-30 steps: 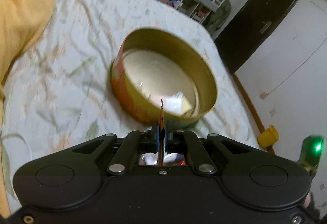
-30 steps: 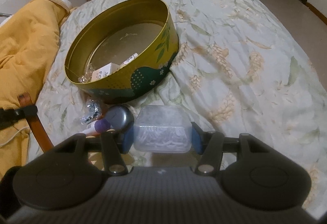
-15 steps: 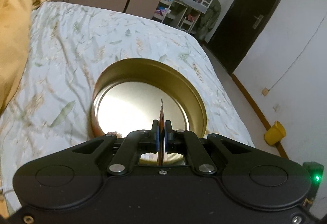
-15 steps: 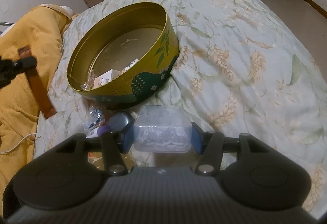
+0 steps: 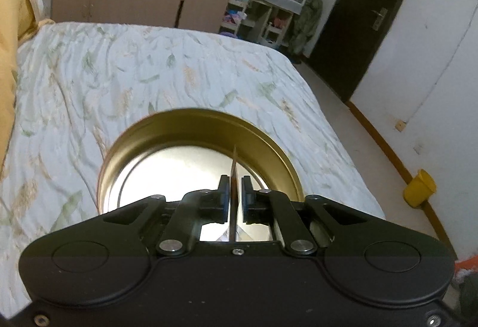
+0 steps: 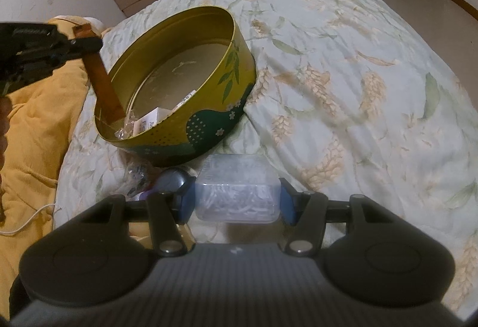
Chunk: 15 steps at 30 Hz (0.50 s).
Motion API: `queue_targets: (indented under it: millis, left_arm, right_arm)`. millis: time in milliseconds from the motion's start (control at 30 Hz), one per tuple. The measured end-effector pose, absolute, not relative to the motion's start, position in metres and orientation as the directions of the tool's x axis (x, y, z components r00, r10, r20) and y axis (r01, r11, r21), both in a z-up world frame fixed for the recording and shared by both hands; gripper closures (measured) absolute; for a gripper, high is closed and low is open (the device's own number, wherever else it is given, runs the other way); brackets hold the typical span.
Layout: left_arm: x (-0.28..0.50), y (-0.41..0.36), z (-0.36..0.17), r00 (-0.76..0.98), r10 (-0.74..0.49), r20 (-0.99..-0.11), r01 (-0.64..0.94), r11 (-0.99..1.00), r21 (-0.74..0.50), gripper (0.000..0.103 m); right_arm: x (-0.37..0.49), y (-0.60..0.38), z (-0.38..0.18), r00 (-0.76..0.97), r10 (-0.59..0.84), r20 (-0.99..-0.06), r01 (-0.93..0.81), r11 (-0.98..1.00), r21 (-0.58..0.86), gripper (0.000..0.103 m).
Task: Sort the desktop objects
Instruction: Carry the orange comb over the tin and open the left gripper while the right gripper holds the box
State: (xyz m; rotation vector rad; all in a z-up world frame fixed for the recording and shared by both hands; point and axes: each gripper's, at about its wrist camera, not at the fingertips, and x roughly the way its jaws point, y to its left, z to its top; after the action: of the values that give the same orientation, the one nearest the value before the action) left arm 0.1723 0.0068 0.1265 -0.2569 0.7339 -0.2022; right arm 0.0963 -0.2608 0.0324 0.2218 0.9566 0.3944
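A round yellow-green tin [image 6: 209, 106] stands open on the bed, with small white boxes [image 6: 152, 121] and wrappers inside. My left gripper [image 5: 234, 183] hangs over the tin [image 5: 194, 130], a thin brown strip [image 5: 233, 171] edge-on between its pads. Its jaws are opening, and a slit of light shows beside the strip. In the right wrist view the left gripper [image 6: 85, 43] is at the tin's left rim, and the strip [image 6: 101, 79] slants down with its lower end inside. My right gripper [image 6: 237, 198] is shut on a clear plastic box [image 6: 236, 186] of small white pieces, in front of the tin.
A yellow blanket [image 6: 33, 118] with a white cable [image 6: 27, 222] lies left of the tin. A round grey object [image 6: 173, 180] and crumpled wrappers [image 6: 136, 174] sit by the right gripper's left finger. The bed's edge drops to the floor on the right, near a yellow cup [image 5: 418, 186].
My left gripper has carried the brown strip up and across to the tin, and its pads have parted slightly from it. The right gripper and clear box have stayed put.
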Motion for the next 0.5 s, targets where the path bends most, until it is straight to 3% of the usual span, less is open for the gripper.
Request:
queue_targets:
  millis: [33, 67, 133, 500]
  left_arm:
    - [0.175, 0.007, 0.126, 0.726, -0.261, -0.636, 0.080, 0.951, -0.299, 0.083]
    - [0.176, 0.009, 0.126, 0.725, -0.254, -0.640, 0.066, 0.951, -0.303, 0.061]
    - [0.174, 0.014, 0.124, 0.729, -0.240, -0.641, 0.048, 0.952, -0.302, 0.049]
    - [0.137, 0.039, 0.065, 0.605, -0.231, -0.762, 0.055, 0.967, -0.250, 0.046]
  right_arm:
    - [0.097, -0.261, 0.032, 0.513, 0.421, -0.748, -0.228, 0.907, 0.354, 0.044]
    - [0.097, -0.261, 0.031, 0.513, 0.421, -0.748, -0.227, 0.907, 0.355, 0.044]
    - [0.097, -0.261, 0.031, 0.511, 0.421, -0.750, -0.226, 0.907, 0.355, 0.044]
    - [0.098, -0.261, 0.031, 0.514, 0.431, -0.742, -0.231, 0.902, 0.365, 0.044]
